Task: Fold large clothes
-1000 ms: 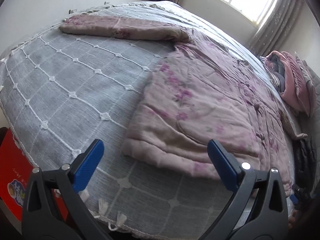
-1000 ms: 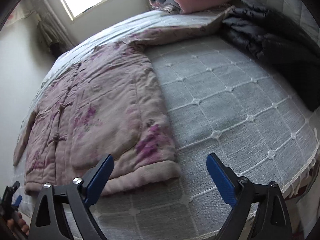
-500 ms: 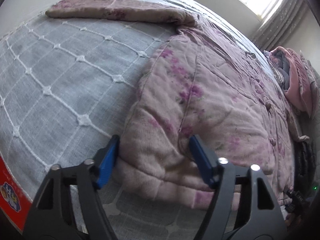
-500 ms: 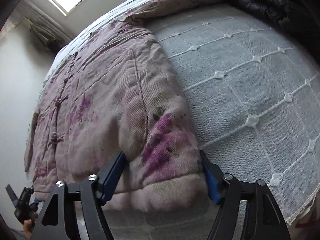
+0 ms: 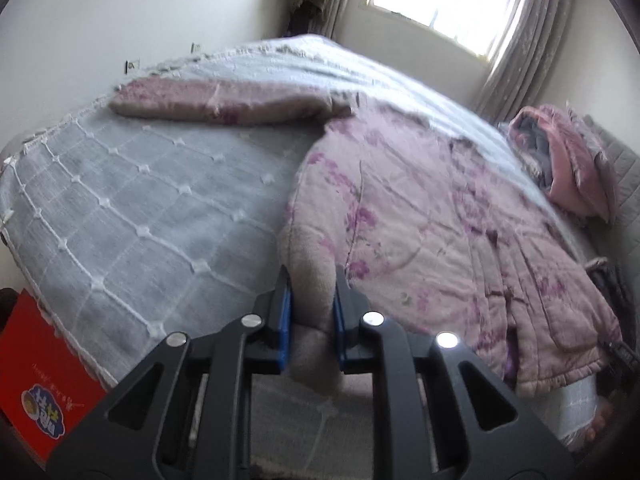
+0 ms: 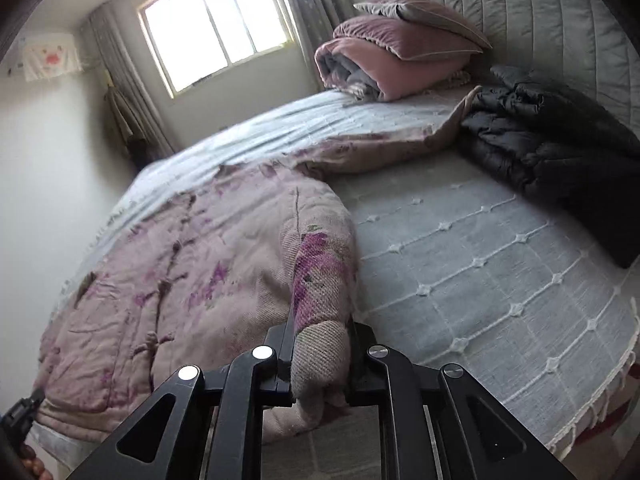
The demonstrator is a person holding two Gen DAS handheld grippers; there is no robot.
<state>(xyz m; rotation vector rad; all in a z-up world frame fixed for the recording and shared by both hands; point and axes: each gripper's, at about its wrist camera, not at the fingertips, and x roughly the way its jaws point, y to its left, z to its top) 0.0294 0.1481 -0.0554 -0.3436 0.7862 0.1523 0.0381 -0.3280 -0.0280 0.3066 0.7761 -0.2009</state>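
A large pink padded jacket with purple flowers (image 5: 432, 232) lies spread on a grey bed, sleeves stretched out to both sides. My left gripper (image 5: 311, 304) is shut on the jacket's near left hem corner and holds it lifted off the cover. My right gripper (image 6: 320, 344) is shut on the near right hem corner of the same jacket (image 6: 200, 272), also raised. One sleeve (image 5: 224, 102) lies flat toward the wall; the other (image 6: 380, 140) reaches toward the headboard.
The grey bedspread (image 5: 132, 200) with white grid stitching covers the bed. A black puffy garment (image 6: 552, 148) lies by the padded headboard. Folded pink bedding and a pillow (image 6: 396, 52) sit at the head. A red box (image 5: 36, 376) stands below the bed's edge.
Both grippers closed on the jacket's hem corners, which they straddled open half a second ago, and lifted them. A second ago both hovered open short of the hem.
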